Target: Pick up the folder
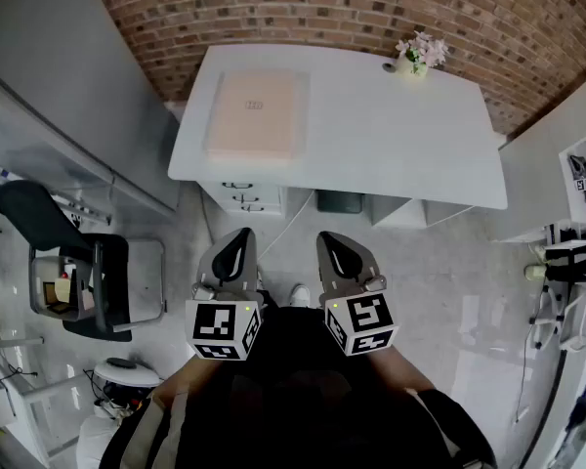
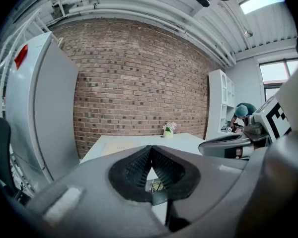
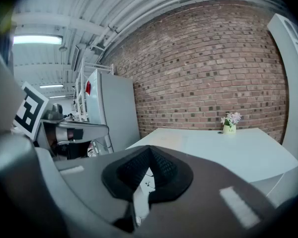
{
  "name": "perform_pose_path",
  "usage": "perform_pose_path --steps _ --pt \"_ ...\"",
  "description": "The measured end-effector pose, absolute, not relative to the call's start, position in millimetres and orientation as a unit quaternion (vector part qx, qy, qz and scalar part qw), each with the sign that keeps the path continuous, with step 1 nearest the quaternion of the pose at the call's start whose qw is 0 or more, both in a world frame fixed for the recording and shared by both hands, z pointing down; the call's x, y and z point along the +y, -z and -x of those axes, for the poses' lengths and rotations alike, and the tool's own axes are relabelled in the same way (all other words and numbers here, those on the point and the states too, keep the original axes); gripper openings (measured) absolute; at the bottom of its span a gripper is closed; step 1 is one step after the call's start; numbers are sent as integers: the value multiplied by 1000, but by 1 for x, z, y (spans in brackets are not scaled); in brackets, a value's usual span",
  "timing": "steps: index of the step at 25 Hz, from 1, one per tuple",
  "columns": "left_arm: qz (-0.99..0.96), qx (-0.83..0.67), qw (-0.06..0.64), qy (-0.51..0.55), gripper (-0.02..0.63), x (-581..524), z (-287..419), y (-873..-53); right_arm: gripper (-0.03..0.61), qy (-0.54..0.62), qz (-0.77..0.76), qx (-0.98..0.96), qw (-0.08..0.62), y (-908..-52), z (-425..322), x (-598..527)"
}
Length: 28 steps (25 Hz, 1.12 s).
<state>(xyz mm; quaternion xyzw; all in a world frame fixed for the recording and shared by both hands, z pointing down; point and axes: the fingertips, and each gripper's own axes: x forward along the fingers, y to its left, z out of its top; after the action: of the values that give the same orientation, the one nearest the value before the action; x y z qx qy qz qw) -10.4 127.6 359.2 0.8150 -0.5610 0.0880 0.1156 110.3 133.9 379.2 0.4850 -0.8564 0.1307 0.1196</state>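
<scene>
White desk [image 1: 391, 135] by a brick wall [image 1: 303, 8], pink folder [image 1: 254, 113] lying flat.
Left gripper [image 1: 237, 252] and right gripper [image 1: 338, 254], both closed and empty, should open, then slide under its near edge.

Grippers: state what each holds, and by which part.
Nothing: left gripper and right gripper are shut, empty; the flat pale-pink folder lies on the white desk.

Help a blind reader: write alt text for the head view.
A folder lies on the left of a white desk, a flower vase at its far edge. Short of it hover the left gripper and right gripper, shut.
</scene>
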Motion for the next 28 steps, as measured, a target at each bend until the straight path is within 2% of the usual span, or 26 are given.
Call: perform_pose_path --steps 28 --pt "-815 -559 117 -100 2 90 3 -361 2 -162 -482 -856 96 -388 -119 94"
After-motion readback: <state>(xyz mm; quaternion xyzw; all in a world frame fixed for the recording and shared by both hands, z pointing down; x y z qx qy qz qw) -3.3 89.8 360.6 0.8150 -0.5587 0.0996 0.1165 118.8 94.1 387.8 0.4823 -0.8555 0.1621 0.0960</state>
